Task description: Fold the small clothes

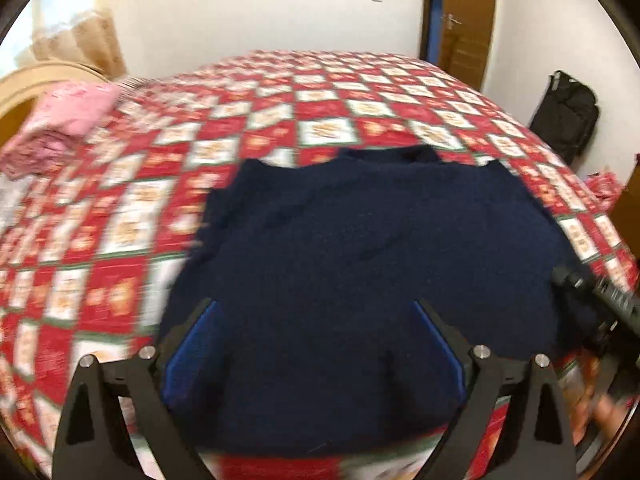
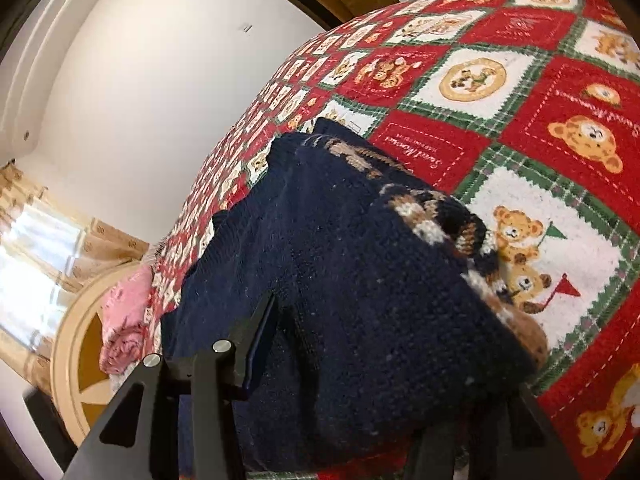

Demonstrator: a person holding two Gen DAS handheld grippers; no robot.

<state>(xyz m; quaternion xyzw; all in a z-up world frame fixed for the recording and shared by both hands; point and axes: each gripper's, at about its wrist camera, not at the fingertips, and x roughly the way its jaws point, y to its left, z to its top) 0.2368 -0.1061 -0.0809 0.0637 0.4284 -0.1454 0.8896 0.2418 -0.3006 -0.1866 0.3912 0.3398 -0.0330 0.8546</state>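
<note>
A navy knit sweater [image 1: 372, 264] lies on the red patchwork bedspread [image 1: 224, 128]. My left gripper [image 1: 314, 308] is open above its near hem, the blue-padded fingers [image 1: 188, 344] spread wide and empty. My right gripper [image 1: 600, 300] shows at the right edge of the left wrist view, at the sweater's right side. In the right wrist view the sweater [image 2: 360, 300] is bunched and lifted, with a brown and white knit pattern showing on its turned-up edge. The left finger [image 2: 256, 344] presses against the knit; the right finger is hidden under the fabric.
A folded pink cloth [image 1: 68, 120] lies at the bed's far left by a round wooden headboard [image 2: 76, 352]. A black bag [image 1: 568, 116] leans on the wall at right, beside a wooden door [image 1: 468, 20]. A curtained window [image 2: 32, 248] is at left.
</note>
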